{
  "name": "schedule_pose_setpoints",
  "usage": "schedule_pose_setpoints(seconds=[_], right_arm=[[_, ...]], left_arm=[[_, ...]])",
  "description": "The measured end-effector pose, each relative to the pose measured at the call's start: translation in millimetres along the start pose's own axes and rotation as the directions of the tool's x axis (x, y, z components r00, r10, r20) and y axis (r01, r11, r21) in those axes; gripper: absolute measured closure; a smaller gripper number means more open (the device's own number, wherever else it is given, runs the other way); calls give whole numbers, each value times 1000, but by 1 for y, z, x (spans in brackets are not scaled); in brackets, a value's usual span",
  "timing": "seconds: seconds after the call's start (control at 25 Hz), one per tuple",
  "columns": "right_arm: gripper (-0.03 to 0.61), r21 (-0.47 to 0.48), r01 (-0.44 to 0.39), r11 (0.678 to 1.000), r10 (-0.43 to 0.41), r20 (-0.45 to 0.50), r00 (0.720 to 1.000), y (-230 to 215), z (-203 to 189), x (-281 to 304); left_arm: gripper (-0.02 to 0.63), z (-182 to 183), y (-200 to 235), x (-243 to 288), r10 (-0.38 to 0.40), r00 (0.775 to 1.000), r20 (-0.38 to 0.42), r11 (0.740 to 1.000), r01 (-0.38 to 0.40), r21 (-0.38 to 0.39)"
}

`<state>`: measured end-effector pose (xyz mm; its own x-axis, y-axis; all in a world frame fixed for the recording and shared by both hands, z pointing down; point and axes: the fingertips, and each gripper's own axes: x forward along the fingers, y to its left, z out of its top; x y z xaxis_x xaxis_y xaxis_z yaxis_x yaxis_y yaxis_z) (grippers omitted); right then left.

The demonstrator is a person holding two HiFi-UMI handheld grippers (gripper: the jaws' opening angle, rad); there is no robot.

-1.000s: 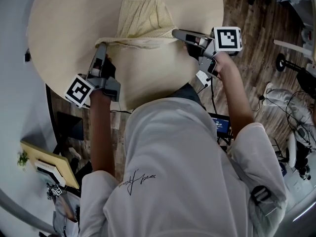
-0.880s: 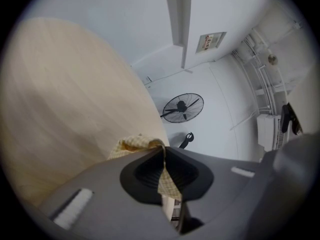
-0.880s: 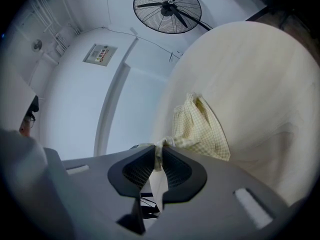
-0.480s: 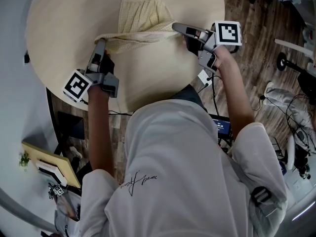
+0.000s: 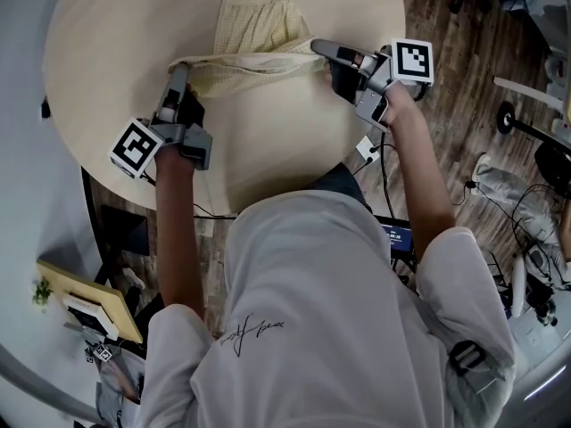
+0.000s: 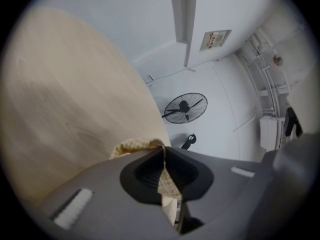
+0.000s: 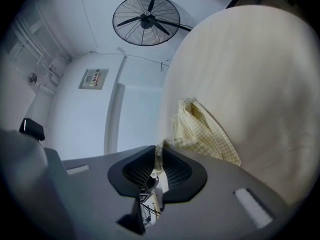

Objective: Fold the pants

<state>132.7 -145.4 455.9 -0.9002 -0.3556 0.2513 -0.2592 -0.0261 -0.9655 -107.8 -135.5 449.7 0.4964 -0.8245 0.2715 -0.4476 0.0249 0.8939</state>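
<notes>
Midway through the fold: near edge of the pants (image 5: 254,34) pinched at both ends, fingers (image 6: 142,174) of left gripper (image 5: 181,68) and right gripper (image 5: 317,45) clamped on cloth, remainder lying on the surface (image 5: 116,34). Next, probably: edge carried over the far part, kept level.

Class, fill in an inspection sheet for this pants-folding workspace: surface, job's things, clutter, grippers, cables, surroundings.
Surface: round light wooden table.
Job's things: yellow checked pants lying on the table, near edge stretched between the grippers.
Clutter: nothing seen.
Grippers: left gripper shut on the pants' edge; right gripper shut on the other end.
Cables: cable hanging below the right gripper.
Surroundings: wood floor, black fan, white walls.
</notes>
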Motion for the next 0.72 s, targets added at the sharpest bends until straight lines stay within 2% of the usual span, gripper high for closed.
schedule_pose_setpoints(seconds=[0.16, 0.48, 0.72], right_arm=[[531, 143, -106, 984, 97, 69, 993, 5, 35, 12], [531, 165, -285, 944, 267, 121, 956, 43, 56, -2], [531, 234, -308, 922, 263, 203, 943, 26, 86, 3]], left_arm=[[546, 22, -5, 31, -20, 1000, 17, 999, 21, -45], [546, 43, -51, 40, -116, 991, 69, 993, 118, -15], [546, 55, -45, 75, -120, 990, 70, 992, 122, -32]])
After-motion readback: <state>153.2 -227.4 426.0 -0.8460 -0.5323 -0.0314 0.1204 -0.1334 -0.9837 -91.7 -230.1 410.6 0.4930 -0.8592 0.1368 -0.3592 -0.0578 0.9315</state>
